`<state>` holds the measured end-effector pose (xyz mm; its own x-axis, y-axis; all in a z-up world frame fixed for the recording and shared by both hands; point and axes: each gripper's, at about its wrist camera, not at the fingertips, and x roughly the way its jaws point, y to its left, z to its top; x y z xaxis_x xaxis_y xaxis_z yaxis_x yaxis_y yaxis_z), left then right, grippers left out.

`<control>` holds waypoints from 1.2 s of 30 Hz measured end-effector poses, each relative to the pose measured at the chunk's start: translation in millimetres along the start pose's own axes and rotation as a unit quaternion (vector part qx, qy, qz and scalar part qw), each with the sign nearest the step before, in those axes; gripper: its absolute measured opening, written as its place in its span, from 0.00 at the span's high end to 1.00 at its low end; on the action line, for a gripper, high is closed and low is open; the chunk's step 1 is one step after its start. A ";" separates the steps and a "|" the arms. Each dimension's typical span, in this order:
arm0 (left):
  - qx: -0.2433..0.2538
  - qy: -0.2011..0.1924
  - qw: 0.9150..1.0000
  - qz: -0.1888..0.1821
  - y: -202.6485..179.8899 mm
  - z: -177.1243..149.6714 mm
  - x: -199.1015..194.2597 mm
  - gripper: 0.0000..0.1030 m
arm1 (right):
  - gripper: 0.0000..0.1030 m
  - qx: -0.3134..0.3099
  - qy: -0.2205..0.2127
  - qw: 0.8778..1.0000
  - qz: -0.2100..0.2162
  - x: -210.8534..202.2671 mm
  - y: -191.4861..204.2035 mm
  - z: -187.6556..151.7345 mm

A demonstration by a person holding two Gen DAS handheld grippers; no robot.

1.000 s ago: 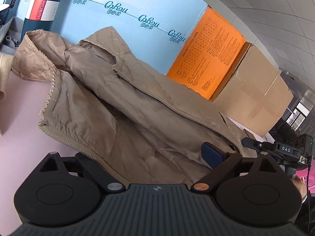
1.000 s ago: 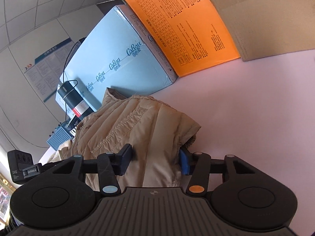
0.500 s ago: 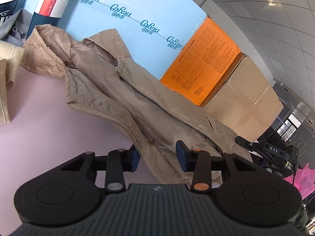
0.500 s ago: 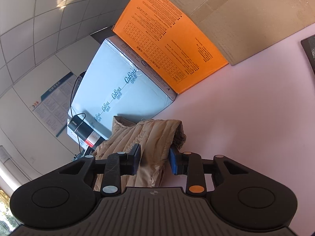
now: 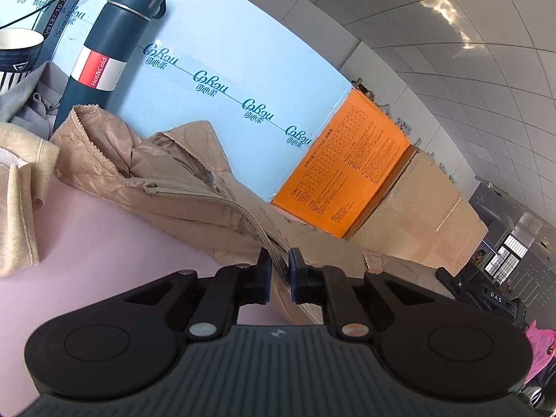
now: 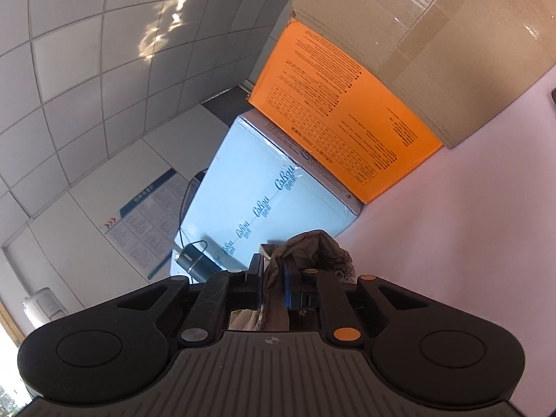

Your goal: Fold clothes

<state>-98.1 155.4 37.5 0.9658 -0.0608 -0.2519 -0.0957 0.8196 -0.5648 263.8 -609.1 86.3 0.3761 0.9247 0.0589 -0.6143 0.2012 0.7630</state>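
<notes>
Both fingers pinching beige jacket (image 5: 194, 187) (zipper edge), boxes closed

Both views are bright with daylight; sunlit patches ripple across the ceiling tiles (image 5: 448, 10); a window (image 5: 512, 253) at the far right glares white; tape on the cardboard box (image 6: 451, 34) shines; fisheye bending curves every edge and darkens the corners; focus is sharp throughout, shadows on the pink bench (image 5: 104, 243) soft.
</notes>
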 end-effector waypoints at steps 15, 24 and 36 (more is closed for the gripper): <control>-0.036 -0.072 0.996 0.032 18.1 38.4 -67.5 0.46 | 0.50 -0.024 -0.090 0.996 0.008 -36.1 11.8 24.2; -0.032 0.078 0.995 0.048 22.2 -40.6 -76.2 0.17 | 0.07 -0.040 0.067 0.992 -0.102 11.2 -7.3 3.9; 0.041 0.115 0.990 0.067 -2.6 -60.7 -53.8 0.11 | 0.13 -0.138 0.222 0.954 -0.146 63.3 4.5 -35.6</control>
<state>-164.5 121.9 4.8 0.8643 -0.0692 -0.4982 -0.1903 0.8718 -0.4513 260.2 -538.1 70.6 0.2668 0.8492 -0.4558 -0.7103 0.4929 0.5026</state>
